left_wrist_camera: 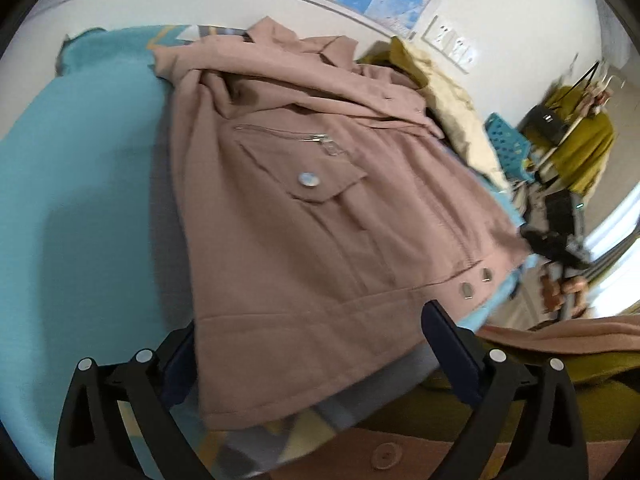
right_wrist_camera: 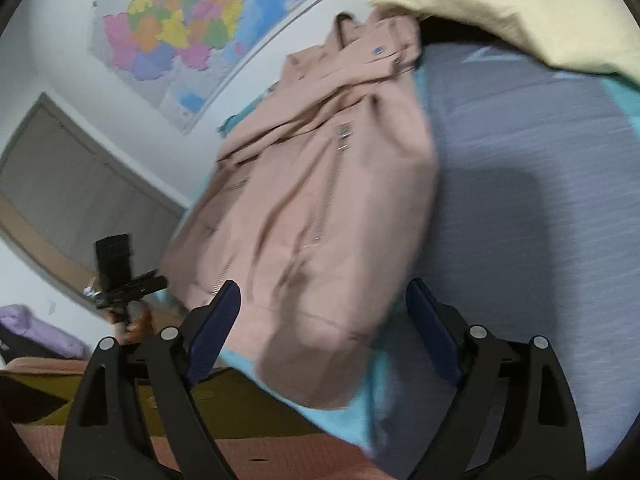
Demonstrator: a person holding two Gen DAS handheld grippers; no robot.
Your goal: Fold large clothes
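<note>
A dusty-pink jacket (left_wrist_camera: 320, 200) lies spread on the teal bed cover (left_wrist_camera: 80, 200), collar at the far end and hem toward me. In the left wrist view my left gripper (left_wrist_camera: 310, 320) stands wide open at the hem. The hem's near corner lies loose between its blue pads (left_wrist_camera: 448, 344) and covers part of the left one. In the right wrist view the same jacket (right_wrist_camera: 320, 200) rests on the grey and teal cover (right_wrist_camera: 540, 200). My right gripper (right_wrist_camera: 323, 287) is open there, its pads either side of the jacket's other lower corner without pressing on it.
A cream and mustard pile of clothes (left_wrist_camera: 452, 120) sits beyond the jacket, with a blue basket (left_wrist_camera: 508, 144) and an olive garment on a rack (left_wrist_camera: 580, 152) behind it. A coloured map (right_wrist_camera: 180, 20) hangs on the wall. The person's olive and pink clothing (left_wrist_camera: 440, 440) fills the bottom edge.
</note>
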